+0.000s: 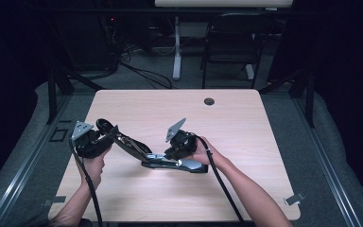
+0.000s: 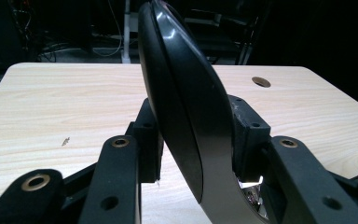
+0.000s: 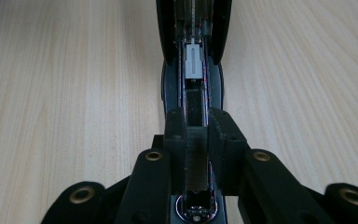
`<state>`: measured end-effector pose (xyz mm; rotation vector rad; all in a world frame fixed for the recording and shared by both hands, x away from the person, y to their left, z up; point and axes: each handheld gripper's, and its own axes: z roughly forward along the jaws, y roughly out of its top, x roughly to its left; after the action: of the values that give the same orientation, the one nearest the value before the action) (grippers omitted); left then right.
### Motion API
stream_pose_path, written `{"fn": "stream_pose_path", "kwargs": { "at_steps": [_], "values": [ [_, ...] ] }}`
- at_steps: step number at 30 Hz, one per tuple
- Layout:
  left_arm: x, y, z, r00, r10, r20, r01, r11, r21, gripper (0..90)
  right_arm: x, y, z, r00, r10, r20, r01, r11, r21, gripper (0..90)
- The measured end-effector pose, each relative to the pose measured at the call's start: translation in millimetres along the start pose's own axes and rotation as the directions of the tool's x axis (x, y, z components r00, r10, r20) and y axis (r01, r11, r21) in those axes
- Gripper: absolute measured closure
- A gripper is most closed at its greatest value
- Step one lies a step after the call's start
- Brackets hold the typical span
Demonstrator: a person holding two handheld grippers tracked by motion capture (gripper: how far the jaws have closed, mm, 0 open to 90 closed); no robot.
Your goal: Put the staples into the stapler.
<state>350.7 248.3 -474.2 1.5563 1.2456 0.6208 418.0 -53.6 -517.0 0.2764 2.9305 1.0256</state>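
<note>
At frame centre, the left gripper (image 1: 108,135) is clamping a stapler's lifted lid (image 2: 186,116) while the right gripper (image 1: 172,153) is pinning its magazine rail (image 3: 196,154), apparently baring it for reloading.

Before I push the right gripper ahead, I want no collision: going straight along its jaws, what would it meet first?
The right gripper is shut on the stapler's open channel. Straight ahead, probably the grey pusher, then the raised top cover; depth unclear.
</note>
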Motion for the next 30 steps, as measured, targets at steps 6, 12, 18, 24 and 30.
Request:
{"fn": "stream_pose_path", "kwargs": {
  "at_steps": [6,12,18,24,30],
  "values": [
    [0.0,0.0,0.1,1.0,-0.001,0.0,0.001,1.0,-0.001,61.3,-0.8,-0.5,-1.8,1.0,0.005,-0.003,-0.005,1.0,-0.023,78.6],
    [-0.1,0.0,0.1,1.0,0.001,0.0,-0.001,1.0,0.0,61.3,-2.4,-1.6,-1.1,1.0,0.004,-0.002,-0.004,1.0,-0.005,78.6],
    [-0.1,0.0,0.1,1.0,0.0,0.0,0.0,1.0,0.0,61.3,-2.0,-1.5,2.3,1.0,-0.003,-0.002,0.003,1.0,0.016,78.5],
    [0.0,0.0,0.1,1.0,0.0,0.001,0.0,1.0,0.001,61.3,-2.5,-2.7,2.9,1.0,-0.008,-0.004,0.008,1.0,0.027,78.0],
    [-0.1,0.1,0.0,1.0,0.001,0.0,-0.001,1.0,0.001,61.3,-3.0,-4.0,2.0,1.0,-0.003,-0.007,0.004,0.999,0.039,76.4]
  ]
}}
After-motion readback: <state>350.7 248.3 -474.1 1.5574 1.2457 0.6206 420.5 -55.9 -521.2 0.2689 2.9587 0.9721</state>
